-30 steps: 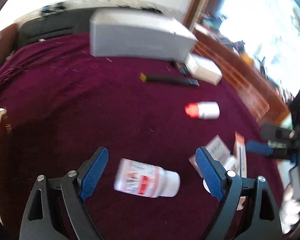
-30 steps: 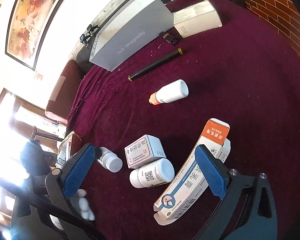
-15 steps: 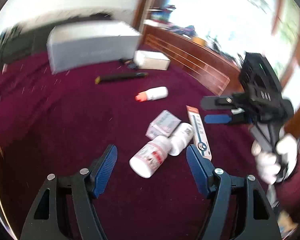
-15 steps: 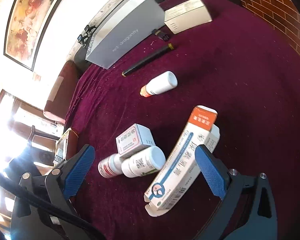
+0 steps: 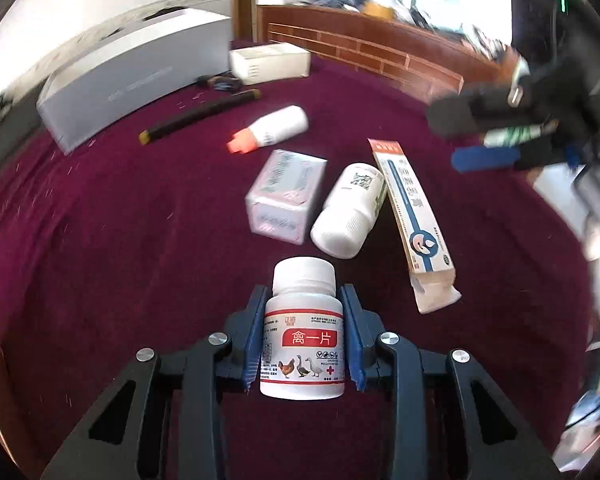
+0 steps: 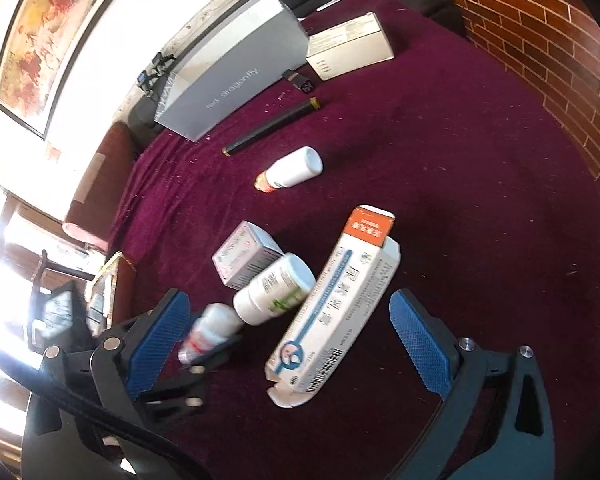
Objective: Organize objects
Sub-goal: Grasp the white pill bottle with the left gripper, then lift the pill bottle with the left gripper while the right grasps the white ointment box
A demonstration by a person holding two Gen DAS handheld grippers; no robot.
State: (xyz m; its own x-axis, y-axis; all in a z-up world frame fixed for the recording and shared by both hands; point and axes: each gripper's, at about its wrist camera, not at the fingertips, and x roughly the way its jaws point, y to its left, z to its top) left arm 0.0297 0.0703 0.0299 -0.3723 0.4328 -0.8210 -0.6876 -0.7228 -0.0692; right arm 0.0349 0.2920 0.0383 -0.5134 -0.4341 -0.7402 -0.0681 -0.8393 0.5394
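My left gripper (image 5: 303, 304) is shut on a white pill bottle with a red label (image 5: 303, 336), cap pointing forward; it shows blurred in the right wrist view (image 6: 210, 332). Ahead lie a plain white bottle (image 5: 348, 212), a small pink-and-white box (image 5: 286, 196), a long orange-and-white carton (image 5: 414, 216) and an orange-capped bottle (image 5: 272, 128) on the maroon cloth (image 5: 100, 220). My right gripper (image 6: 288, 340) is open above the long carton (image 6: 336, 312), near the white bottle (image 6: 274, 290) and small box (image 6: 244, 254).
A large grey box (image 6: 232, 72), a white carton (image 6: 350, 46) and a black pen-like stick (image 6: 272, 126) lie at the far side. A brick ledge (image 6: 540, 52) borders the cloth on the right. A dark chair (image 6: 96, 184) stands at the left.
My left gripper has closed on the red-label bottle, which now points forward between the jaws. The right gripper has shifted slightly nearer the long carton and stayed open.
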